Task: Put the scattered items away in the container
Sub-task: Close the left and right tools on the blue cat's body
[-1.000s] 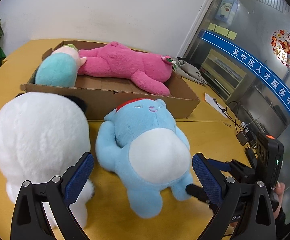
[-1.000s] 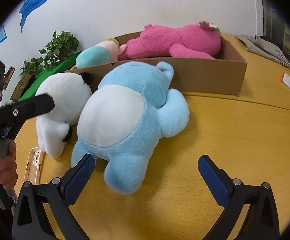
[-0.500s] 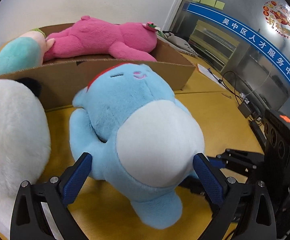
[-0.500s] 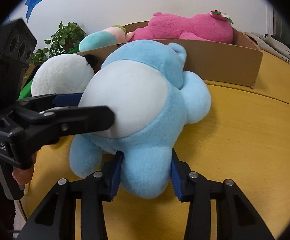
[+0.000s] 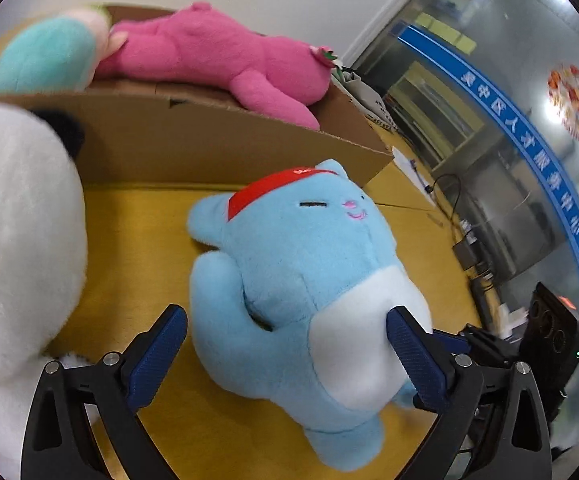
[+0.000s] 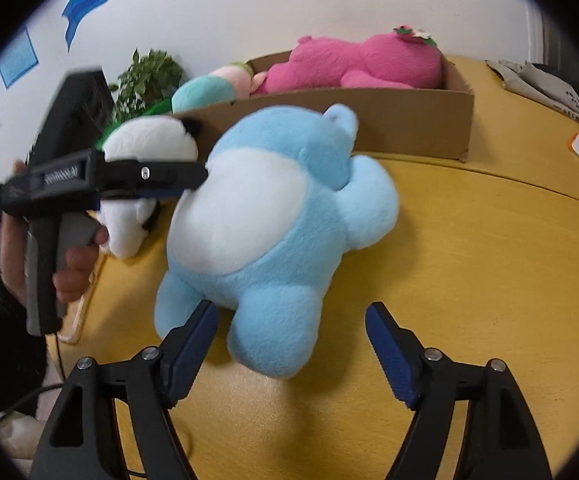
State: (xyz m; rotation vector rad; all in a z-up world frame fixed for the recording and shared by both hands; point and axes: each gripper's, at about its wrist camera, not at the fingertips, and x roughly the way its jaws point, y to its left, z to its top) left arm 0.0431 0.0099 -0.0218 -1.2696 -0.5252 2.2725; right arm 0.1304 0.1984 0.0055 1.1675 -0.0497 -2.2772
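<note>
Taking the box (image 5: 193, 140) as the landmark and going left to right: the white plush (image 5: 17, 240) is lying on the tabletop (image 5: 137, 240) just in front of the box's near wall, at its left end. The blue plush (image 5: 305, 280) is lying on its back in front of the wall's right half, head toward the box and feet away from it. Inside the box, the teal plush (image 5: 45, 56) is sitting at the left and the pink plush (image 5: 217, 52) is stretching across to the right.

The left gripper (image 5: 285, 356) is reaching around the blue plush's belly with its fingers spread wide; the right pad is pressing into the white belly patch, while the left pad is standing apart from the toy's arm. The right gripper (image 6: 291, 350) is also standing spread, its fingers straddling one foot of the blue plush without pinching it.

Neither gripper is holding the toy yet, so a lift now would likely slip. The body is soft and round, and a squeeze on the belly could simply dent the filling and let it roll out. Carried low, its head could catch the box's near wall and tip the toy back onto the tabletop.
</note>
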